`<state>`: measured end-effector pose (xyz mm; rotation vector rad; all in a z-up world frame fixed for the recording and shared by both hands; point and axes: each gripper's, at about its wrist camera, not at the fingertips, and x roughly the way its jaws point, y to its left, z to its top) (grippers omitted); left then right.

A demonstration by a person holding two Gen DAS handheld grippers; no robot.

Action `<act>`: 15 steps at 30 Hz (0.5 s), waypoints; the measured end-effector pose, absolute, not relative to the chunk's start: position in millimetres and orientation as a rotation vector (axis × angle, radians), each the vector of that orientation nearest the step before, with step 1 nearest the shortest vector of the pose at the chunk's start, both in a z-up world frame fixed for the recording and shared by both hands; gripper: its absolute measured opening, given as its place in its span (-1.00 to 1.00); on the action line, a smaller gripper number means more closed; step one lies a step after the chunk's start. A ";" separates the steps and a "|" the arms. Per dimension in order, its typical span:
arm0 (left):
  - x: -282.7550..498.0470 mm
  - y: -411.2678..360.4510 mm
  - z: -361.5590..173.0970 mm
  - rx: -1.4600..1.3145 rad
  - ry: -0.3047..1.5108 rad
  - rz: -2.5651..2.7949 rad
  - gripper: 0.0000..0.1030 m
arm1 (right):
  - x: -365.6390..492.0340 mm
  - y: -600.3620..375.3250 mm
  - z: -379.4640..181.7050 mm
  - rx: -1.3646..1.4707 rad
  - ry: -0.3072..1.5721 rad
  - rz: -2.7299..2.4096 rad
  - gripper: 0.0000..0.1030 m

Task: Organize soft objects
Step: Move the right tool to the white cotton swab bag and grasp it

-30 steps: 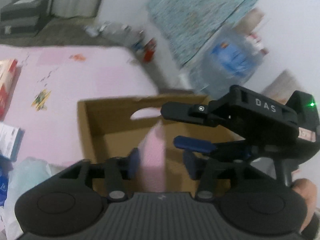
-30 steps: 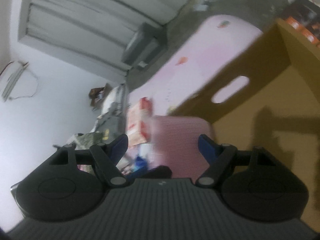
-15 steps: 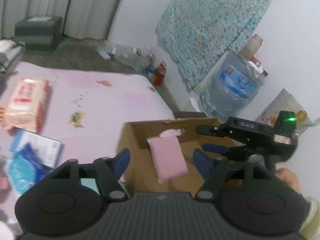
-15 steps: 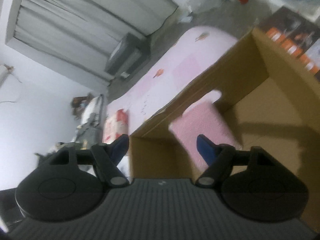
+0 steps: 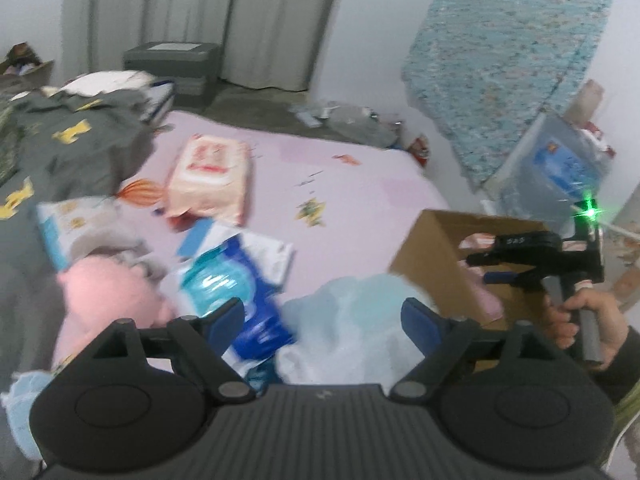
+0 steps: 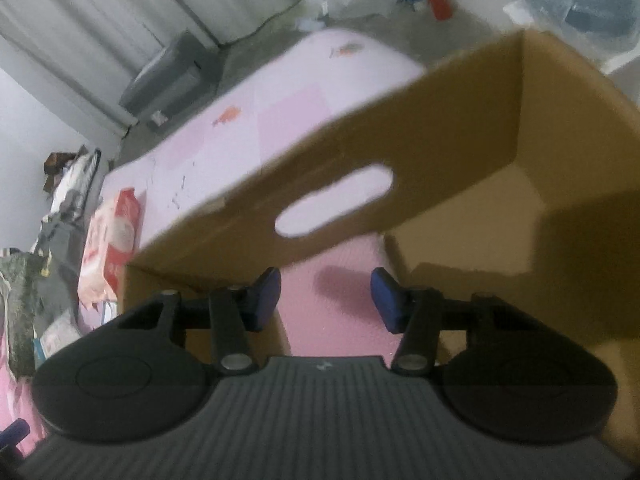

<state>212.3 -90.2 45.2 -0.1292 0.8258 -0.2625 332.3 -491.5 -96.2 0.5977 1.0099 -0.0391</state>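
Left gripper [image 5: 322, 316]: wide open, empty, nearest the pale bundle [image 5: 352, 320] directly ahead on bed | right gripper [image 6: 325, 300]: open, empty, above pink pad [image 6: 332, 308] in box [image 6: 460, 128], right of bundle.

Setting: bedroom in a lived-in home.
Evidence: bed with pink printed sheet [image 5: 352, 196], strewn with household soft goods: tissue pack in red-and-white wrap [image 5: 210, 178], blue-and-white plastic packs [image 5: 240, 276], grey garment with yellow patches [image 5: 68, 148], pink plush item [image 5: 108, 300].
Grey floor-length curtains [image 5: 192, 16] on the far wall, a grey storage case [image 5: 172, 60] below them.
Patterned turquoise cloth [image 5: 508, 52] hung on the white wall.
Large water jug [image 5: 560, 168] beside the bed; clutter [image 5: 344, 116] on the concrete floor.
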 end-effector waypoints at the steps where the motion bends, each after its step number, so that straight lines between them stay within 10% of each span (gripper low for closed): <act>1: 210.2 -85.4 42.1 -0.132 0.830 -0.252 0.68 | 332.4 -486.1 -97.2 0.594 0.998 -0.033 -0.04; 15: 185.9 -41.2 18.9 -0.119 0.808 -0.145 0.74 | 336.5 -442.1 -95.3 0.671 1.000 0.002 0.01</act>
